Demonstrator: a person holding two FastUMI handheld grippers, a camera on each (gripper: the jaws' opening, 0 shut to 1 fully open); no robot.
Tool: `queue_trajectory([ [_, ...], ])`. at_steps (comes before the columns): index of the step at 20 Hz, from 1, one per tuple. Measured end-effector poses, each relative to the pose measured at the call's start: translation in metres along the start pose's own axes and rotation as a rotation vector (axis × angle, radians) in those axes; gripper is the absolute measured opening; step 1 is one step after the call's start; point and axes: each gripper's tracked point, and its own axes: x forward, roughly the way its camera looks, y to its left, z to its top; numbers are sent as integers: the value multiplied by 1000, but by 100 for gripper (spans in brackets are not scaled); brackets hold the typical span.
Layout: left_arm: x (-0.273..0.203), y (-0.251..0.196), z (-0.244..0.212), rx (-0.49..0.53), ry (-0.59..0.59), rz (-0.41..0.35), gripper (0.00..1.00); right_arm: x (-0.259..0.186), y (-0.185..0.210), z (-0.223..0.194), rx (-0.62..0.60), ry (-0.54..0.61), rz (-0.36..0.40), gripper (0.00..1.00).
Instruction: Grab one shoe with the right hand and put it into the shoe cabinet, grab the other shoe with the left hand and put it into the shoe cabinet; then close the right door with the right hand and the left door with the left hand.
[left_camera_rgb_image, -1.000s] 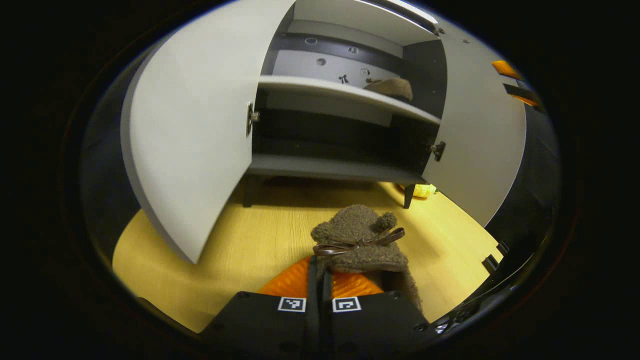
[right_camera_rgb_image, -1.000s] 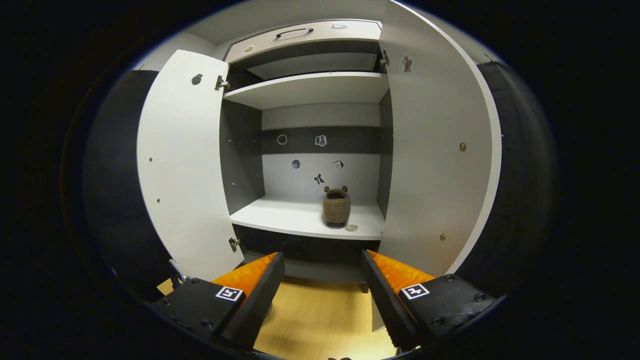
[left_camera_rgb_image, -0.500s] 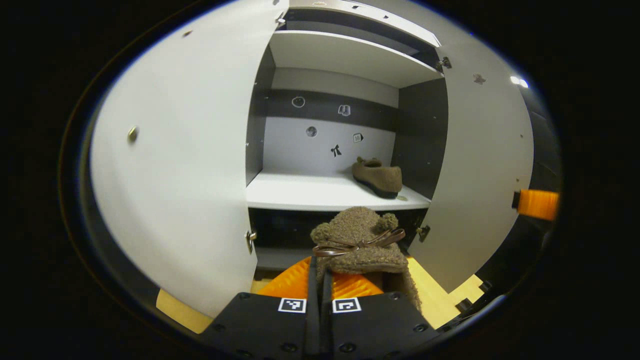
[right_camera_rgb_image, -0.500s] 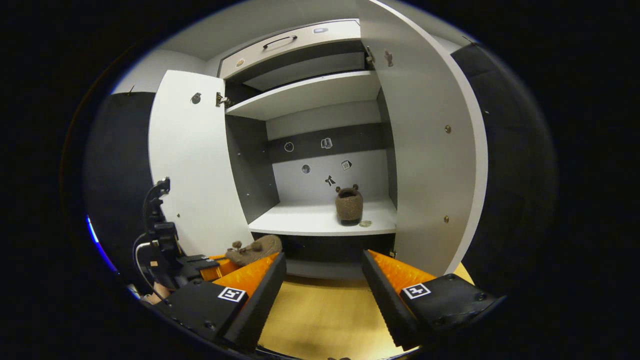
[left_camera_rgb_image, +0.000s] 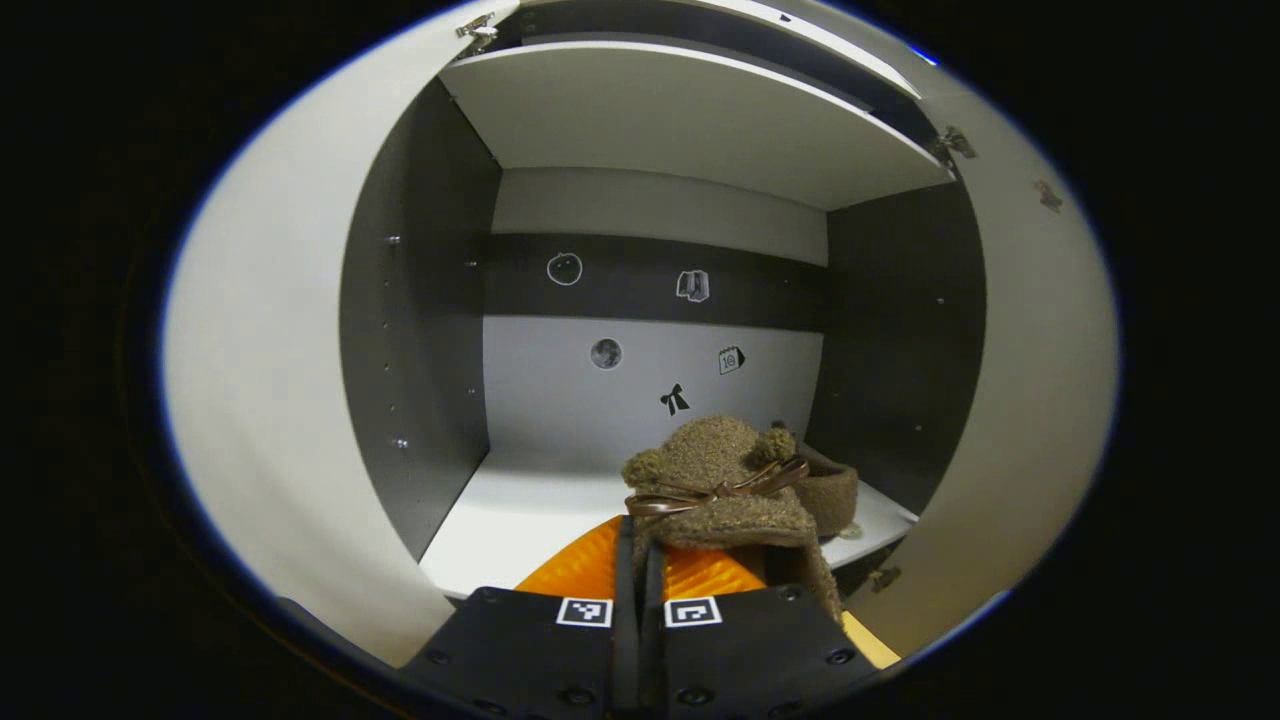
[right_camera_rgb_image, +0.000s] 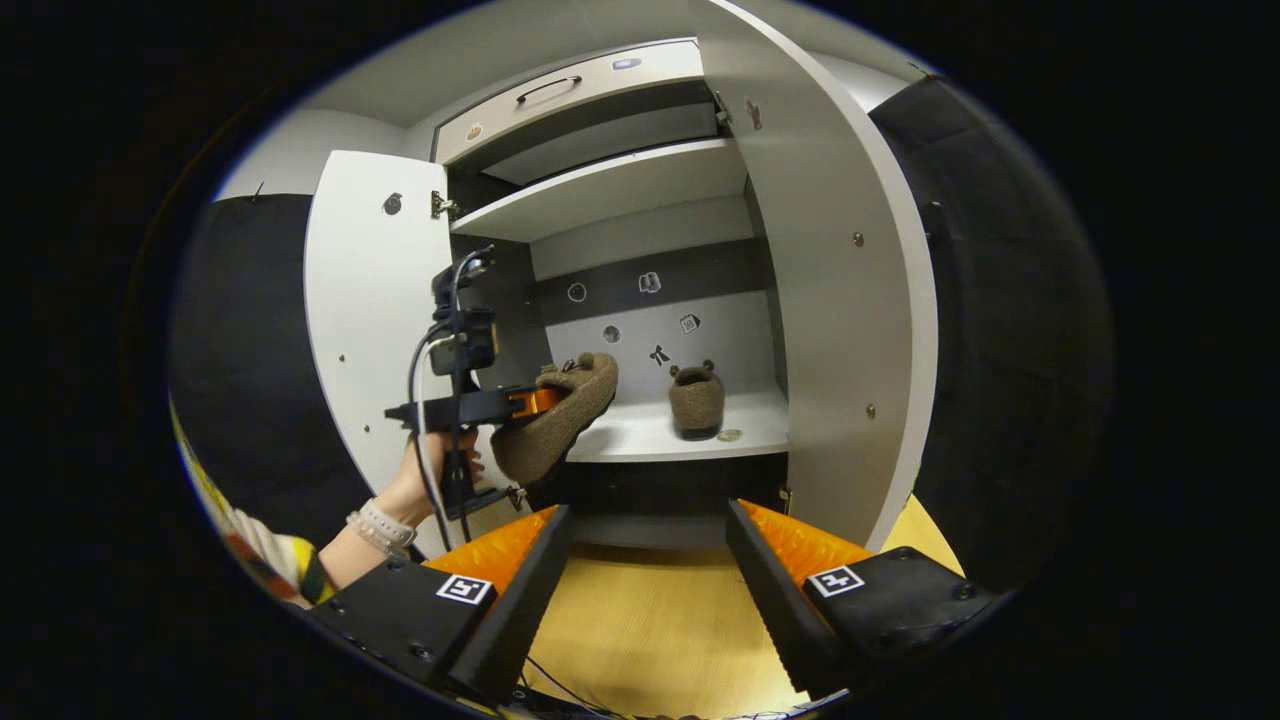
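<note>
My left gripper (left_camera_rgb_image: 640, 545) is shut on a brown fuzzy shoe (left_camera_rgb_image: 722, 482) with a ribbon bow, held at the mouth of the shoe cabinet just above its white middle shelf (left_camera_rgb_image: 520, 520). The other brown shoe (left_camera_rgb_image: 832, 492) stands on that shelf at the right, partly hidden behind the held one. In the right gripper view, the held shoe (right_camera_rgb_image: 560, 412) hangs from the left gripper (right_camera_rgb_image: 535, 402) in a person's hand (right_camera_rgb_image: 425, 480), and the second shoe (right_camera_rgb_image: 696, 400) rests on the shelf (right_camera_rgb_image: 640, 435). My right gripper (right_camera_rgb_image: 648, 555) is open, back from the cabinet.
Both white cabinet doors stand open: the left door (right_camera_rgb_image: 365, 320) and the right door (right_camera_rgb_image: 840, 290). A drawer with a handle (right_camera_rgb_image: 570, 85) sits above the upper shelf (right_camera_rgb_image: 610, 185). Below lies a light wooden floor (right_camera_rgb_image: 640, 630).
The left gripper has risen and moved forward with the shoe, from near the floor to the middle shelf opening. The right gripper stayed back and drifted slightly.
</note>
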Motion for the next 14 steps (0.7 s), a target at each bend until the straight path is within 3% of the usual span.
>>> queue_trajectory([
  [3, 50, 12, 13, -49, 5, 21, 5, 2, -10, -1, -10, 11, -21, 99],
  [9, 129, 48, 13, -38, 70, 122, 5, 8, -33, 0, -29, 39, -70, 99],
  [14, 151, 57, -8, -8, 136, 154, 5, 17, -38, 2, -43, 56, -59, 99],
])
